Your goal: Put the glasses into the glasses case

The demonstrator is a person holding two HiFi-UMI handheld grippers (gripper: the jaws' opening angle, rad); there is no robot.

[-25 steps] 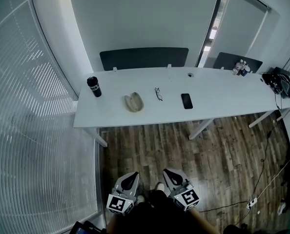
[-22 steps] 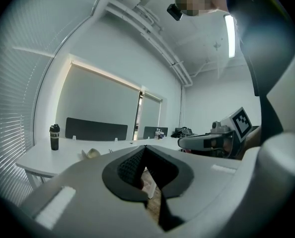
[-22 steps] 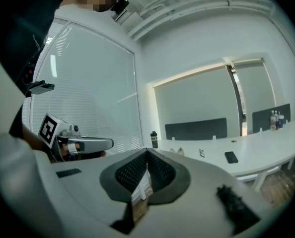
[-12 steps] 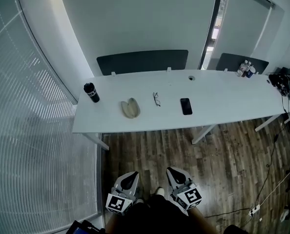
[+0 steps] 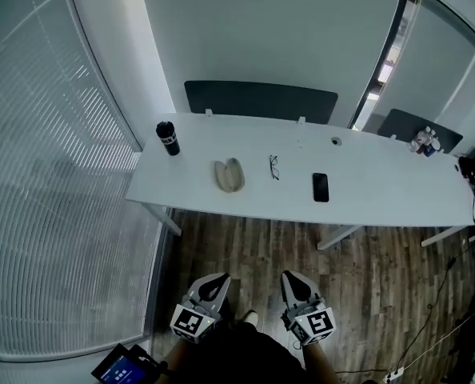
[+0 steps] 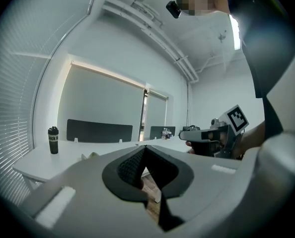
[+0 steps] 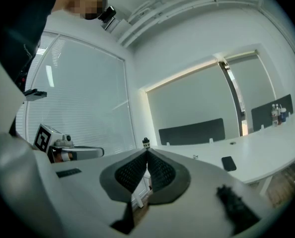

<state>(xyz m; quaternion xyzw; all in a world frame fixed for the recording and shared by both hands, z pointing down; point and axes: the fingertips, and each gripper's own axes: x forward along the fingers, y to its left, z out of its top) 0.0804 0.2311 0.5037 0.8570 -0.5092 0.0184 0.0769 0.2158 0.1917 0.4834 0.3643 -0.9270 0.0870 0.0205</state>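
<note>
The glasses [image 5: 274, 166] lie on the white table [image 5: 365, 206] near its middle, dark-framed and folded small. Just left of them the beige glasses case [image 5: 229, 175] lies open. Both grippers hang low over the wooden floor, well short of the table. My left gripper [image 5: 213, 279] is shut with nothing in it, its tips meeting in the left gripper view [image 6: 145, 148]. My right gripper [image 5: 292, 277] is shut and empty too [image 7: 147, 151]. In the right gripper view the glasses [image 7: 195, 157] show as a small dark shape far ahead on the table.
A black bottle [image 5: 168, 138] stands at the table's left end and a black phone [image 5: 321, 187] lies right of the glasses. Small bottles [image 5: 425, 141] sit far right. Dark chair backs [image 5: 260, 101] stand behind the table. Blinds cover the left wall. A tablet [image 5: 121, 368] lies at lower left.
The head view has swung, so the table now sits lower and further right in the picture. Both grippers have shifted a little over the floor and stay shut.
</note>
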